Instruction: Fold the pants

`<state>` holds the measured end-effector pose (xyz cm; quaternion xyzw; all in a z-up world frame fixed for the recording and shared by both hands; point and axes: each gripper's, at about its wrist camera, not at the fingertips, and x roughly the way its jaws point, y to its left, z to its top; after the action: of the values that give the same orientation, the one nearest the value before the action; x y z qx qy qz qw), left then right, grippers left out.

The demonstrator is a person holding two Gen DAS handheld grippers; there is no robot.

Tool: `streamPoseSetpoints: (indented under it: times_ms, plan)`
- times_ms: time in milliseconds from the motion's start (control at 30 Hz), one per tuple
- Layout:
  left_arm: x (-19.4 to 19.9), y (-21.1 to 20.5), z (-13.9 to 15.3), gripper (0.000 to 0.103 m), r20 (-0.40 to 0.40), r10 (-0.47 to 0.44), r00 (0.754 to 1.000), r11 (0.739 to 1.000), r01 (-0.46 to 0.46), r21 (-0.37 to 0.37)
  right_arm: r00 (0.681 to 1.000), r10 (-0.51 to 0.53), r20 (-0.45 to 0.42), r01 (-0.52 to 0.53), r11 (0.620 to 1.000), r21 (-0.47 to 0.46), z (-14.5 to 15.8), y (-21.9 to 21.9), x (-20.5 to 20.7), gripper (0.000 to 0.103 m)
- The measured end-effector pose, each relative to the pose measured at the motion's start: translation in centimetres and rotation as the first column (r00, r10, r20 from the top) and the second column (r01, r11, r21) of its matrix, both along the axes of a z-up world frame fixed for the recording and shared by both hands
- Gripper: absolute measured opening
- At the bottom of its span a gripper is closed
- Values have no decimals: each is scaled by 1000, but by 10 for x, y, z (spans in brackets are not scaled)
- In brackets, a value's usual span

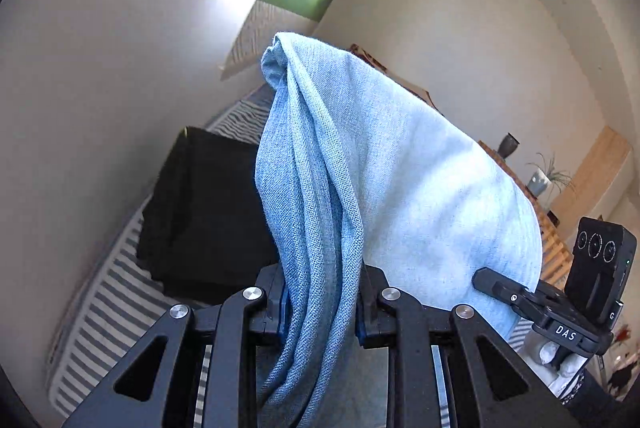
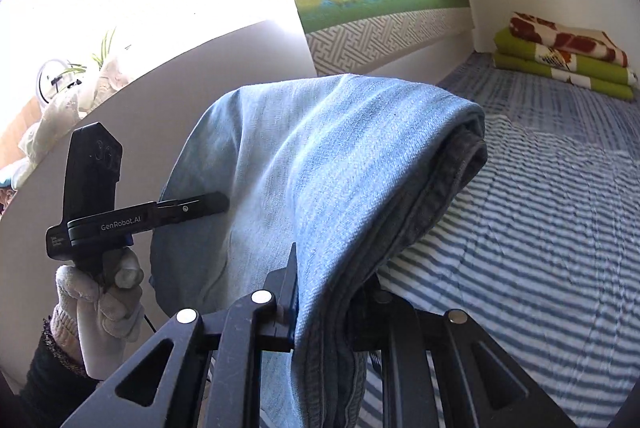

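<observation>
Light blue denim pants point(image 1: 400, 180) hang lifted above the bed, bunched into folds. My left gripper point(image 1: 320, 296) is shut on a thick fold of the pants, which spills over its fingers. My right gripper point(image 2: 332, 304) is shut on another fold with a darker seam edge of the pants point(image 2: 340, 164). In the left wrist view the right gripper point(image 1: 496, 286) bites the cloth's far right edge. In the right wrist view the left gripper point(image 2: 208, 202) meets the cloth at the left, held by a white-gloved hand point(image 2: 100, 300). Cloth hides the pads.
A striped blue and white bedsheet point(image 2: 540, 228) lies below. A black folded garment point(image 1: 200, 204) rests on it near a grey wall. Folded green and patterned blankets point(image 2: 568, 56) are stacked at the bed's far corner. A wooden shelf with potted plants point(image 1: 540, 180) stands beyond.
</observation>
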<state>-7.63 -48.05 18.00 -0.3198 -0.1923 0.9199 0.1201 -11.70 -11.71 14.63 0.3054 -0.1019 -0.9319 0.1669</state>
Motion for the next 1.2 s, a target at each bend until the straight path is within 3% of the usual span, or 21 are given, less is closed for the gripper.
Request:
streamPoseSetpoints:
  times_ms: [100, 233, 567, 667, 733, 833, 900, 1000, 1067, 1200]
  plan:
    - [-29, -33, 6, 24, -3, 33, 999, 999, -33, -24, 999, 36, -14, -36, 999, -16, 9, -12, -44, 15]
    - [-73, -63, -8, 24, 25, 64, 998, 997, -64, -32, 999, 53, -12, -53, 999, 4, 2, -24, -102, 15]
    - [-171, -105, -97, 25, 154, 101, 983, 994, -106, 21, 995, 28, 96, -29, 1000, 10, -66, -25, -209, 15]
    - [-188, -108, -125, 40, 208, 148, 967, 989, -149, -9, 990, 3, 142, -3, 1000, -1, -90, -17, -236, 16]
    - [-189, -115, -131, 56, 222, 204, 953, 979, -201, -38, 983, -2, 186, 1, 1000, 6, -107, -9, -250, 24]
    - [-172, -131, -115, 56, 164, 280, 946, 959, -282, -11, 969, -16, 246, 30, 998, -54, -118, 17, -257, 36]
    - [-155, -135, -99, 55, 112, 319, 941, 948, -318, -30, 972, -45, 231, 68, 993, -93, -115, 35, -246, 38]
    - [-129, -116, -78, 55, 48, 263, 963, 960, -257, -108, 982, -151, 113, 156, 987, -39, -90, 44, -220, 38]
    - [-102, -103, -58, 55, 39, 221, 974, 965, -213, -155, 990, -126, 57, 126, 992, -9, -77, 34, -203, 39]
    - [-87, -83, -72, 55, 97, 196, 976, 964, -174, -201, 999, -36, 28, 34, 998, 56, -74, -6, -173, 38]
